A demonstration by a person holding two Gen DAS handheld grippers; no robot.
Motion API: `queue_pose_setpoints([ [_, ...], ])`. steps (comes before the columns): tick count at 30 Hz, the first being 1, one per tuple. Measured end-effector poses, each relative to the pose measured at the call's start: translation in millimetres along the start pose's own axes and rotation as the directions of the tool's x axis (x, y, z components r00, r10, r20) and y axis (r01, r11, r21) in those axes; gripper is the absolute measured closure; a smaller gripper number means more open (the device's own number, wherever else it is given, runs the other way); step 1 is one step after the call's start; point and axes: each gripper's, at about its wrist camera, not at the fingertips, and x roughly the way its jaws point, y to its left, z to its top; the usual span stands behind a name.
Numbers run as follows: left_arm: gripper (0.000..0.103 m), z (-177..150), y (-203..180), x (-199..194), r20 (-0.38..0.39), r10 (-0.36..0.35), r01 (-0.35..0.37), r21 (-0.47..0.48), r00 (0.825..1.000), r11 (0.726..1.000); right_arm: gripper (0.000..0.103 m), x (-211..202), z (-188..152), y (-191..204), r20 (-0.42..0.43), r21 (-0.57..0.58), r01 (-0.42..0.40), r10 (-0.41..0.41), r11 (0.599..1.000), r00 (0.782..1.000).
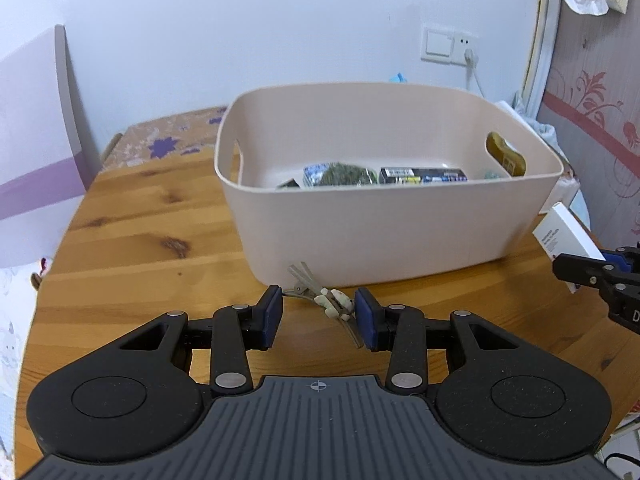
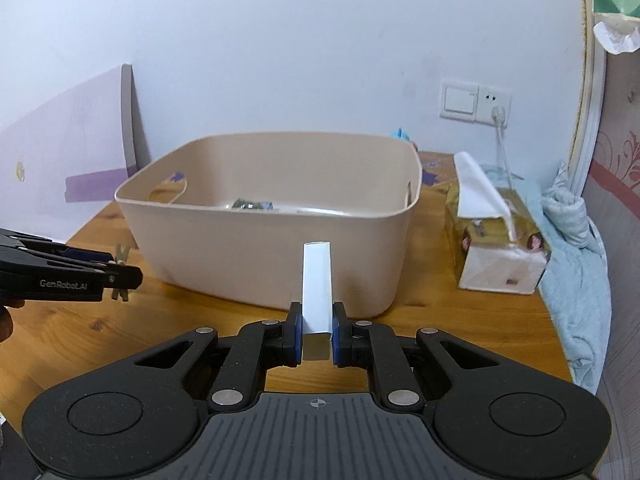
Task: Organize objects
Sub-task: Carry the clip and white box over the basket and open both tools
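While both grippers hover over a wooden table (image 1: 132, 216), the scene runs like this from left to right. At the left, the left gripper (image 1: 319, 318) has its jaws spread wide with nothing held. A small clothes peg (image 1: 326, 300), pale plastic with a metal spring, lies flat on the table just ahead of the fingertips, in the gap between them and closer to the right-hand pad. Its long axis runs diagonally, from far-left to near-right, so the jaws would probably need a slight turn to close across it. This hand is much the nearer to the peg. In the right wrist view the side of that gripper reads "GenRobot.AI". In the middle stands a beige bin (image 1: 400, 232), just beyond the peg, with packets inside whose print is too small to read. At the right, the right gripper (image 2: 316, 334) is closed on a slim white box (image 2: 317, 280), pointing toward the bin. Small print on the box is illegible
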Motion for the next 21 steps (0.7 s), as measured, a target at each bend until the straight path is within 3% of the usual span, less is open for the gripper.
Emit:
queue_pose_setpoints([
  [21,0.062,36,0,-33,0.109,0.0,-0.002,0.022,0.994,1.0,0.089,-30,34,-7,0.141,-0.006,0.015,-0.014,1.0,0.99],
])
